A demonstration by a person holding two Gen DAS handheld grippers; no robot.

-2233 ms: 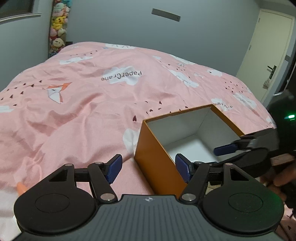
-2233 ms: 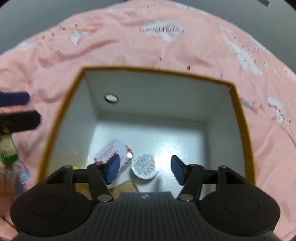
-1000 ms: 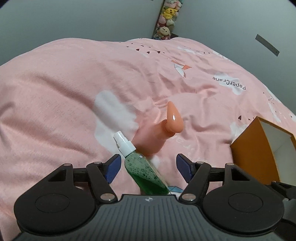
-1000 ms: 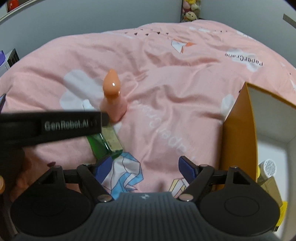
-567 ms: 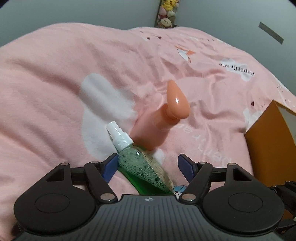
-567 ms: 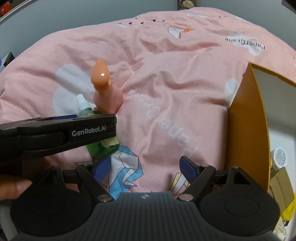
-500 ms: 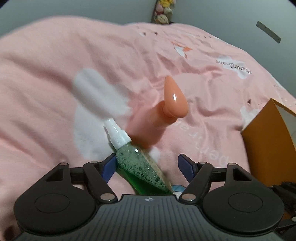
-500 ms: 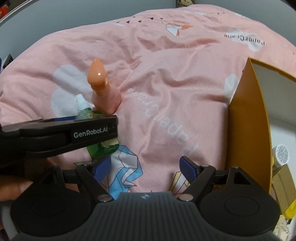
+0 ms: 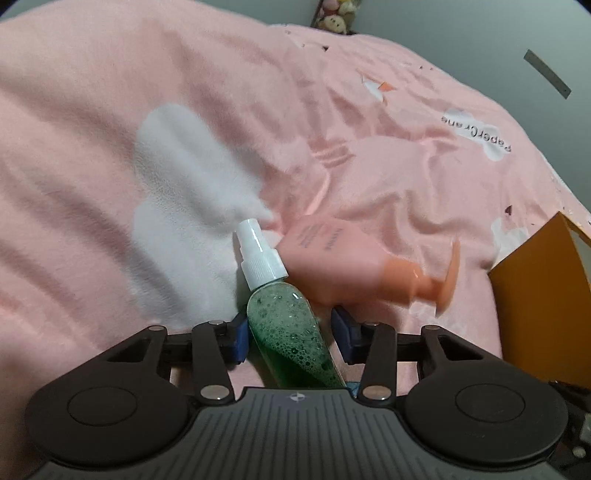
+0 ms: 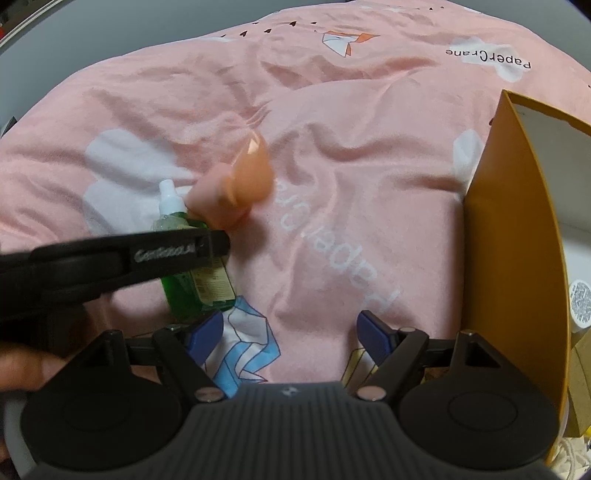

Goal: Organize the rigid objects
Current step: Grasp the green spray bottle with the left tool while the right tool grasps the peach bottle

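A green spray bottle (image 9: 286,332) with a white nozzle lies on the pink bedspread between the fingers of my left gripper (image 9: 290,338), which stands around its body; the left pad touches it, and the right pad is close to it. It also shows in the right wrist view (image 10: 195,284) under the left gripper's arm (image 10: 122,258). A pink pump bottle (image 9: 347,267) lies tipped over to the right beside it, blurred; it also shows in the right wrist view (image 10: 236,188). My right gripper (image 10: 290,334) is open and empty above the bedspread, left of the orange box (image 10: 517,236).
The orange box (image 9: 535,302) with a white inside stands at the right and holds a round white-capped item (image 10: 580,301) and other packets. The pink bedspread (image 9: 147,166) stretches far to the left and back. Plush toys (image 9: 334,16) hang on the far wall.
The pink pump bottle has toppled from upright onto its side, pointing right. My left gripper's jaws have narrowed around the green spray bottle. My right gripper has barely moved.
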